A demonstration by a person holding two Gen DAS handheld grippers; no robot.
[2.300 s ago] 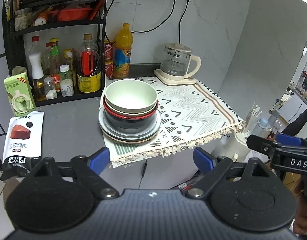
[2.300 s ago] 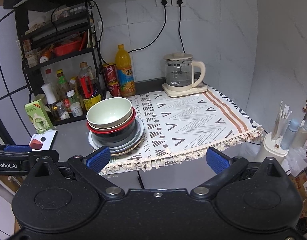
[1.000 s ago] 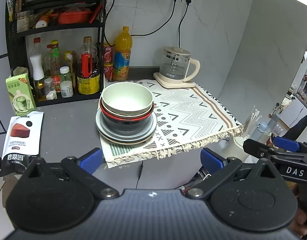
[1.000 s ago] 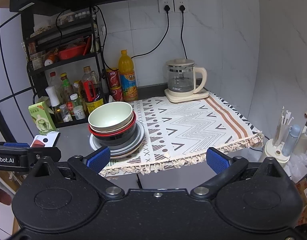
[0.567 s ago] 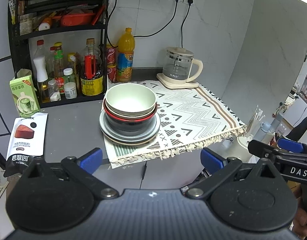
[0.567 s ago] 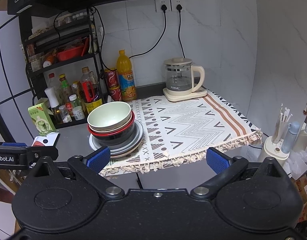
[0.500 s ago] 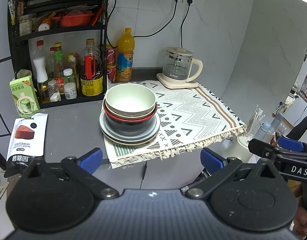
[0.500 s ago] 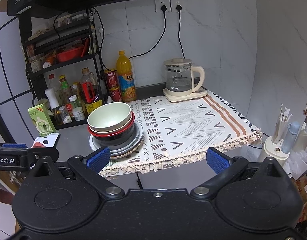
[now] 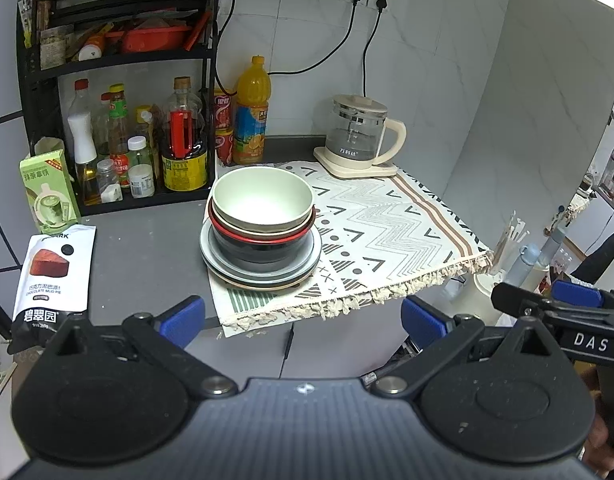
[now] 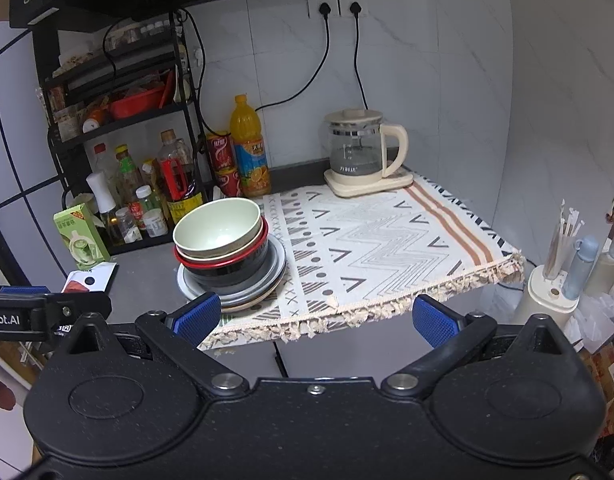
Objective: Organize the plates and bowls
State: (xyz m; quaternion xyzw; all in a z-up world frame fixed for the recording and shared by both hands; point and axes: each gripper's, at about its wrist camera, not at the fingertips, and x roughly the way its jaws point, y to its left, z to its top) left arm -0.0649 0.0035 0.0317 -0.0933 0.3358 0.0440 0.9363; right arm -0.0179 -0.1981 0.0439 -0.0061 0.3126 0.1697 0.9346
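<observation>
A stack of dishes stands at the left edge of a patterned mat (image 9: 387, 232). A pale green bowl (image 9: 262, 200) is on top, nested in a red-rimmed bowl (image 9: 263, 236) and a black bowl, over grey plates (image 9: 263, 270). The stack also shows in the right wrist view (image 10: 219, 232). My left gripper (image 9: 303, 320) is open and empty, short of the counter edge in front of the stack. My right gripper (image 10: 315, 318) is open and empty, level with it to the right.
A black rack (image 9: 119, 60) with bottles stands at the back left. An orange juice bottle (image 9: 251, 116) and a glass kettle (image 9: 359, 136) stand at the back. A green carton (image 9: 47, 188) and a snack bag (image 9: 55, 272) lie left. A utensil holder (image 10: 551, 292) stands off the counter's right.
Both grippers have drifted slightly; the stack sits a little lower and more central in the views. The dishes have not moved. Both grippers stay open.
</observation>
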